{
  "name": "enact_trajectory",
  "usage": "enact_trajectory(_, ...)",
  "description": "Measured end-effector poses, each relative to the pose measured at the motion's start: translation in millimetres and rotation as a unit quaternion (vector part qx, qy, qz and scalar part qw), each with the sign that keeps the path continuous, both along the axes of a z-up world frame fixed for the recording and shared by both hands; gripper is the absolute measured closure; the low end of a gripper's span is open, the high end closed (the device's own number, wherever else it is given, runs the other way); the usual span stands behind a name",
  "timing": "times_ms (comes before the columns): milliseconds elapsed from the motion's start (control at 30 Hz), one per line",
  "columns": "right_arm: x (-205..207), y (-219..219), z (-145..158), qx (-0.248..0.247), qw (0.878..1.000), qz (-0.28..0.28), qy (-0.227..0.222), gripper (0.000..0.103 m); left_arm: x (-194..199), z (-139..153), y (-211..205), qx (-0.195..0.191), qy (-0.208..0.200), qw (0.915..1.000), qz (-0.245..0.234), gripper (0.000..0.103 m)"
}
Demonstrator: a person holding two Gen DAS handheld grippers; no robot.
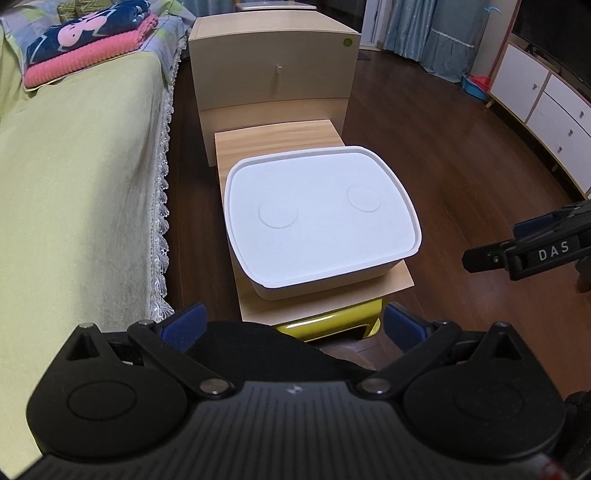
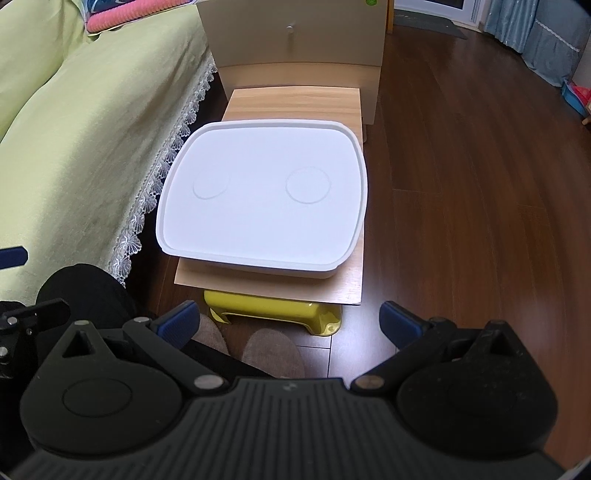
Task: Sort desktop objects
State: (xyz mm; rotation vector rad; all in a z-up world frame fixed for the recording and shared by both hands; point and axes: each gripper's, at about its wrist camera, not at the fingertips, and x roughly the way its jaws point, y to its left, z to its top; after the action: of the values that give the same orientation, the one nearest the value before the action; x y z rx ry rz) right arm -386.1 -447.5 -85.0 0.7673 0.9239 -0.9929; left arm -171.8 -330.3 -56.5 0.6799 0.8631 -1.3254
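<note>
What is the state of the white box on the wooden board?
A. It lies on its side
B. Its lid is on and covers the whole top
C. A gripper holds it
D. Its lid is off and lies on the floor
B: the lid sits flat on the white box, covering its top, and both the left gripper and the right gripper are open and away from it.

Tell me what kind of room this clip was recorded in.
Most likely a bedroom or living room at home. A bed or sofa with a lace-edged green cover carries folded blankets, a bedside-style cabinet stands on wood flooring, and curtains hang behind. A lidded white box sits on a low board.
</note>
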Motion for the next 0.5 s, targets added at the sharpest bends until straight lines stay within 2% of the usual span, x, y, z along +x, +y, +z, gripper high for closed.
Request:
enact_trajectory(267, -0.7, 0.0, 1.5, -0.001, 1.000, 0.000, -0.004, 0.001, 0.5, 1.2, -2.4, -0.009, 0.012, 0.9997, 0.021, 0.000)
enact_trajectory(500, -1.0, -0.5, 0.8, -0.001, 1.000, -0.002, -0.004, 0.001, -4.1, -0.1, -5.0, -0.008, -0.030, 0.9987, 0.041, 0.000)
